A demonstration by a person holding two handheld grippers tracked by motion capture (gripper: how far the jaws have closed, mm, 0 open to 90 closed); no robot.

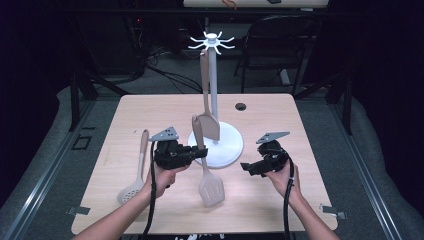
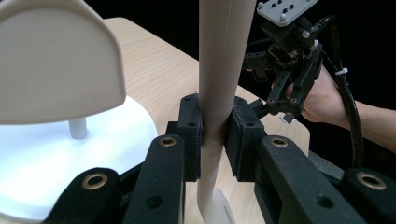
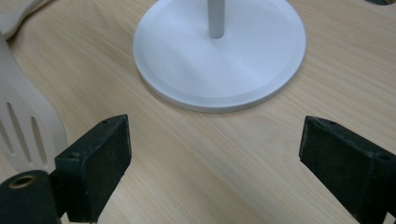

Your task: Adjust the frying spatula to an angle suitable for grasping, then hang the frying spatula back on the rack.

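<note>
You are clamping the slotted turner's (image 1: 204, 165) smooth beige handle in your left gripper (image 1: 199, 153), its long axis running steeply down to the blade resting on the table (image 1: 270, 200). Your right gripper (image 1: 244, 166) is hanging released and empty, just right of the blade, with the white stand (image 1: 225, 145) ahead of it.

A lab — black curtains, floor cables (image 1: 165, 75) and a lone wooden table (image 1: 270, 115) on metal rails.

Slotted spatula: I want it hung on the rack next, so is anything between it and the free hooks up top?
Nothing visible blocks it. The slotted spatula, clamped in the left gripper, stands beside the rack; another spatula hangs on the near side.
</note>
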